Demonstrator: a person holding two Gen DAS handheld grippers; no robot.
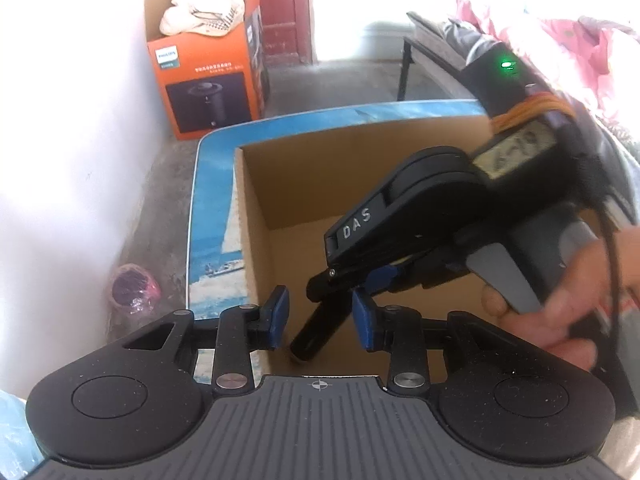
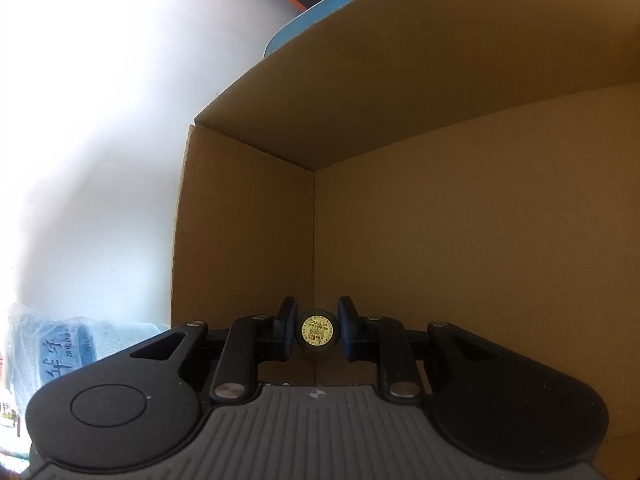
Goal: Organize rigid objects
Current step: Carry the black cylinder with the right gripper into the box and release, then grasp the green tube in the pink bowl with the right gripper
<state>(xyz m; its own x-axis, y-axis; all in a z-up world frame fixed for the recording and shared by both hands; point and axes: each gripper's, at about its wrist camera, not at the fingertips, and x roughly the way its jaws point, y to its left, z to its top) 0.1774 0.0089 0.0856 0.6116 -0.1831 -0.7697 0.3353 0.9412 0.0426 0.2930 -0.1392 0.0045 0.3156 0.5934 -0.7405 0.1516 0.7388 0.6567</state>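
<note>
The right tongs [image 2: 317, 334] grip a dark cylinder [image 2: 316, 333] low inside the cardboard box [image 1: 256, 200], the placing step by my judgement, calling for release next, while the left tongs [image 1: 320, 322] hover open at its six-o'clock rim.

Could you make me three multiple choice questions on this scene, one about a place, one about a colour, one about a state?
1. Where is the black cylinder held by the right gripper?
A. over the open cardboard box
B. on the floor
C. inside the orange box

2. What colour are the left gripper finger pads?
A. red
B. blue
C. white

3. What state is the left gripper in?
A. shut on the cylinder
B. shut on nothing
C. open

Answers:
1 A, the cylinder hangs above the box's inside.
2 B, the pads show blue.
3 C, its fingers stand apart, gripping nothing.
</note>
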